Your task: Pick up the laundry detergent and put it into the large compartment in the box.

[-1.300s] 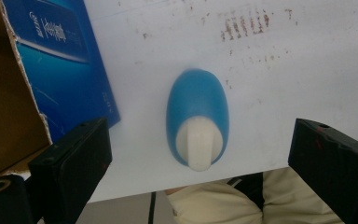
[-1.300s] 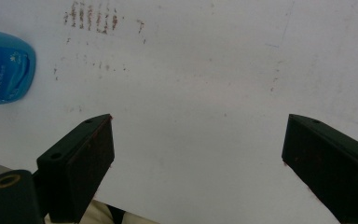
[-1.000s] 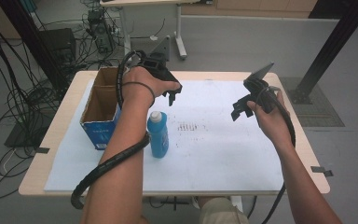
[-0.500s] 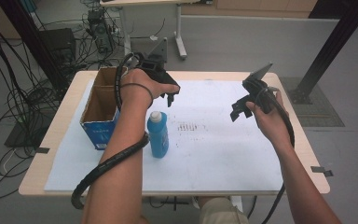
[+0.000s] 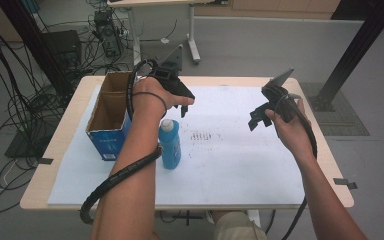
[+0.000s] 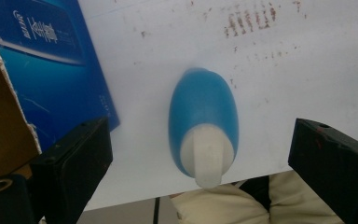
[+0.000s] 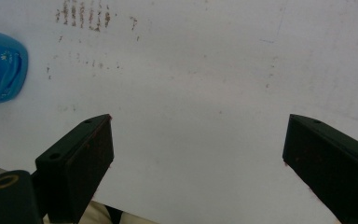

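Note:
A blue bottle (image 5: 170,144) with a white cap (image 5: 166,123) stands upright on the white sheet (image 5: 230,165), just right of an open blue cardboard box (image 5: 111,120). My left gripper (image 5: 182,107) hovers above and just behind the cap, open and empty. In the left gripper view the bottle (image 6: 204,109) is seen from above between the wide-apart jaws of the left gripper (image 6: 200,135), which do not touch it. The box (image 6: 42,70) is at the left there. My right gripper (image 5: 260,120) hangs open over the sheet's right half. In its own view the right gripper (image 7: 198,135) holds nothing, and the bottle (image 7: 0,70) is at the left edge.
Brownish smudge marks (image 5: 203,136) lie on the sheet mid-table. The wooden table (image 5: 330,165) has its edge close to the right of the sheet. Cables and equipment (image 5: 105,30) crowd the floor behind and to the left. A black post (image 5: 355,50) stands at back right.
My left gripper has edged slightly down towards the bottle's cap. The right gripper, bottle and box have stayed put.

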Action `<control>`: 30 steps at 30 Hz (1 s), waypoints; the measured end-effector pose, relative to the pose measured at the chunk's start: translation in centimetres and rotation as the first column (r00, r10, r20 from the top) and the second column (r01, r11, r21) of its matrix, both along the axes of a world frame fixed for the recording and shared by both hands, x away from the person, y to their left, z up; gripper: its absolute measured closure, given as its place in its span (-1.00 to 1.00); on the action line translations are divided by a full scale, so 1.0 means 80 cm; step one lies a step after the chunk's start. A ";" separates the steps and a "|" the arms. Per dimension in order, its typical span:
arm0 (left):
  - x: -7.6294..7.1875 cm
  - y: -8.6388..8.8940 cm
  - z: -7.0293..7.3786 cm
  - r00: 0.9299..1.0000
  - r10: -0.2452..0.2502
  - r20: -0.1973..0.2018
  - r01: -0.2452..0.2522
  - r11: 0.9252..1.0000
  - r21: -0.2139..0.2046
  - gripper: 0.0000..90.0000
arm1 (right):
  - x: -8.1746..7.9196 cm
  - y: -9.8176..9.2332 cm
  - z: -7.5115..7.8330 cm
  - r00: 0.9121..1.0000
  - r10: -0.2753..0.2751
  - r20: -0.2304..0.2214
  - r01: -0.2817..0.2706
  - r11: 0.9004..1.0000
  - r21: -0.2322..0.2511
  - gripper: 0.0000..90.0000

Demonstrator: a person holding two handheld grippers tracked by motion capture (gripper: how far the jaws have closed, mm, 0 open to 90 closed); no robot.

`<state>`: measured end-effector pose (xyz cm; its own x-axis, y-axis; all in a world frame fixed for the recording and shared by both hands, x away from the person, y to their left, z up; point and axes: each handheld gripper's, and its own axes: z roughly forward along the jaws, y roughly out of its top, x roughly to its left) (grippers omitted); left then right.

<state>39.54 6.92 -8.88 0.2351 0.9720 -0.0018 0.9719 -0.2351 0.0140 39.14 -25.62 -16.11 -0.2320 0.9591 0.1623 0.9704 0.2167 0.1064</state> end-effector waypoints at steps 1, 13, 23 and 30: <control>0.001 -0.001 0.000 1.000 -0.003 -0.002 0.003 1.000 0.004 -0.84 | 0.000 -0.001 0.000 1.000 0.001 0.001 -0.001 1.000 0.000 -0.81; 0.001 -0.002 -0.005 1.000 -0.012 -0.010 0.012 1.000 0.006 -0.84 | -0.002 -0.001 -0.001 1.000 0.001 0.001 -0.001 1.000 0.002 -0.81; 0.004 -0.001 -0.020 0.999 -0.020 -0.038 0.020 1.000 -0.003 -0.83 | -0.003 -0.005 -0.002 1.000 -0.006 0.001 0.006 1.000 0.005 -0.81; 0.007 -0.005 -0.036 0.998 -0.025 -0.064 0.025 1.000 0.001 -0.82 | -0.005 -0.005 -0.005 1.000 -0.005 -0.001 0.005 1.000 0.007 -0.81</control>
<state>40.13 6.51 -11.73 0.2590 0.9658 -0.0162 0.9646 -0.2594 -0.0483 38.78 -26.05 -16.51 -0.2273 0.9591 0.1688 0.9715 0.2114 0.1069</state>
